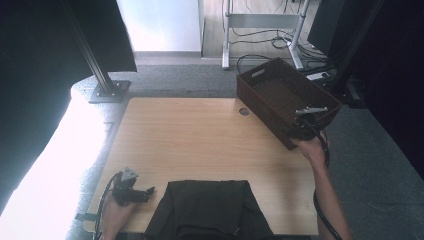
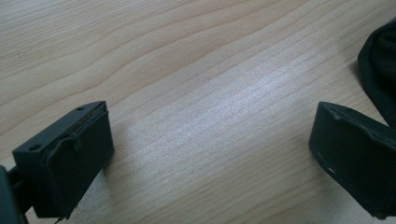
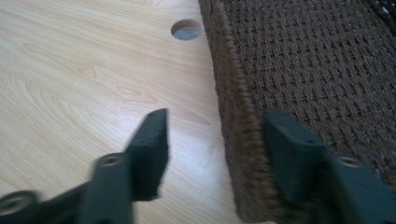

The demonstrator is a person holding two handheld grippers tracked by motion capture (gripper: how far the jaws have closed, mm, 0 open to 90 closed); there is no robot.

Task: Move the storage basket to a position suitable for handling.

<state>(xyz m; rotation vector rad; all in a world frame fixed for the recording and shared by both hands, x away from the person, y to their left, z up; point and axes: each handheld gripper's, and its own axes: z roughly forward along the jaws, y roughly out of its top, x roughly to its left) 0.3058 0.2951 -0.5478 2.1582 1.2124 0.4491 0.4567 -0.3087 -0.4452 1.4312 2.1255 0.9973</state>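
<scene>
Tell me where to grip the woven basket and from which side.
Grip the woven basket by the rim of its near long wall, coming from above at the table side. The wall is thin and upright, so one jaw fits inside and one outside, as the right gripper already straddles it.

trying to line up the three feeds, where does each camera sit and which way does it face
High view: above the person's side, looking forward and down on the table; both forearms, left tool and right tool show.
Left tool view: rides the left tool, facing bare wood and dark cloth; jaws wide apart.
Right tool view: rides the right tool, jaws straddling the basket wall.
Shared: basket and table hole also show from above.
</scene>
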